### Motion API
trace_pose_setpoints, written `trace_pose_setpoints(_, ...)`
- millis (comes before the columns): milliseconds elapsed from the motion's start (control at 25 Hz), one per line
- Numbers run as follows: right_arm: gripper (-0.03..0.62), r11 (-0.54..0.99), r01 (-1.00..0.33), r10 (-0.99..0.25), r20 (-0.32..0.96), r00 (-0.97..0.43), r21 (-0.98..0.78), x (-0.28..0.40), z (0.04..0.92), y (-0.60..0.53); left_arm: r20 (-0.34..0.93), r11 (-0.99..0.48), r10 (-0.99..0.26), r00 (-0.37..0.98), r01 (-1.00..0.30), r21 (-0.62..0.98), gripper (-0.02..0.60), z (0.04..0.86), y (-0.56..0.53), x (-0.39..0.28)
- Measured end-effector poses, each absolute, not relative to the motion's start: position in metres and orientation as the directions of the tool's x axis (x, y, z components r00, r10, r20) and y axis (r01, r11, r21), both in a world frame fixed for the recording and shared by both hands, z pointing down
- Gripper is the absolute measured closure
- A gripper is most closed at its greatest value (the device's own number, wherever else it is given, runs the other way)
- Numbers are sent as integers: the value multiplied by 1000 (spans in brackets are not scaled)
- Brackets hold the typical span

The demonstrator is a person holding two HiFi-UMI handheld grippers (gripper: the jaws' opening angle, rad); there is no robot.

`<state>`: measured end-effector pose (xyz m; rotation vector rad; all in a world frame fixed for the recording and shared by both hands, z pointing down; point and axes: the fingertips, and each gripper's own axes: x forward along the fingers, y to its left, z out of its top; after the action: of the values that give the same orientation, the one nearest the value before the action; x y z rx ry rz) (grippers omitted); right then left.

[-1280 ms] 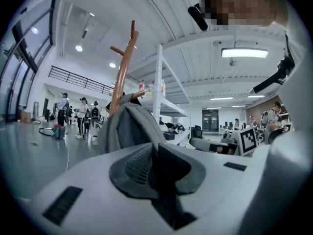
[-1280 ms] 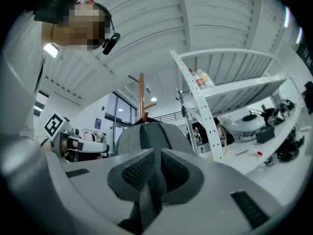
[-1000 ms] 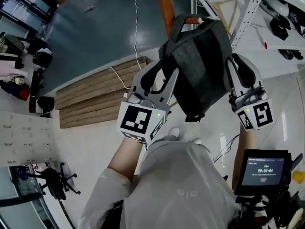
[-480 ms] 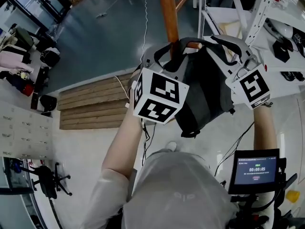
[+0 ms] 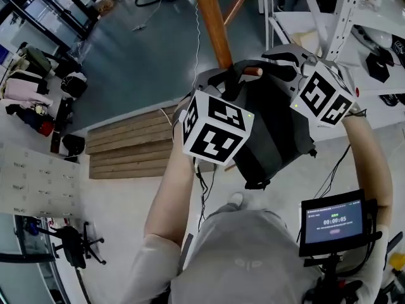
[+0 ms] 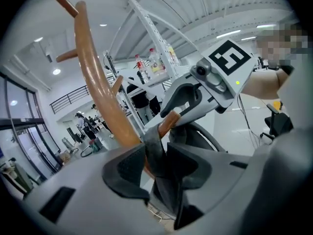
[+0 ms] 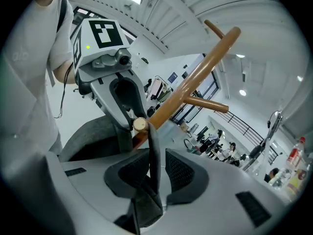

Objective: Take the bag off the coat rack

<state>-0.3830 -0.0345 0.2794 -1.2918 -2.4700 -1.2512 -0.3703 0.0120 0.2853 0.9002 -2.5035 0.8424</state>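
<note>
Head view: one dark grey bag, hung by its strap from a peg of the wooden rack. Its body dangled below the peg, in front of the person. Left gripper was raised at the bag's left side, marker cube toward the camera. Right gripper was raised at the bag's right, near the peg's tip. Also present: a stack of planks on the floor to the left, a lit screen at lower right, white shelving behind the right gripper, and a chair at lower left. Left gripper view: the strap stood upright between the two pads. The jaws were apart and closing. The strap lay against the pad at that view's right, with a gap showing on the other side, so it was not pinched. It ran up over the peg just beyond, the rack's pole curved up at left, and the right gripper faced in from the far side of the peg. Right gripper view: the strap showed edge-on between the pads. The jaws were spread, with a sliver of light between the strap and the pad at that view's right, so nothing squeezed it. The peg's round end sat just above the strap, the left gripper stood opposite beyond the peg, and the bag's grey body lay at lower left.
</note>
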Motion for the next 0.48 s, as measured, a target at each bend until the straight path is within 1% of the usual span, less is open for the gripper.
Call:
trace_pose_setpoints(200, 516, 277, 767, 649, 475, -594, 579, -391, 284, -30, 512, 638, -470, -719, -677, -366, 437, 289, 11, -376)
trace_pose_setpoints(320, 517, 237, 785, 625, 529, -574, 572, -393, 289, -22, 518, 652, -464, -718, -673, -349, 437, 291, 15, -378)
trace_pose_setpoints(480, 519, 216, 759, 577, 546, -607, 614, -394, 294, -18, 517, 669, -470, -716, -670, -320, 443, 294, 19, -379)
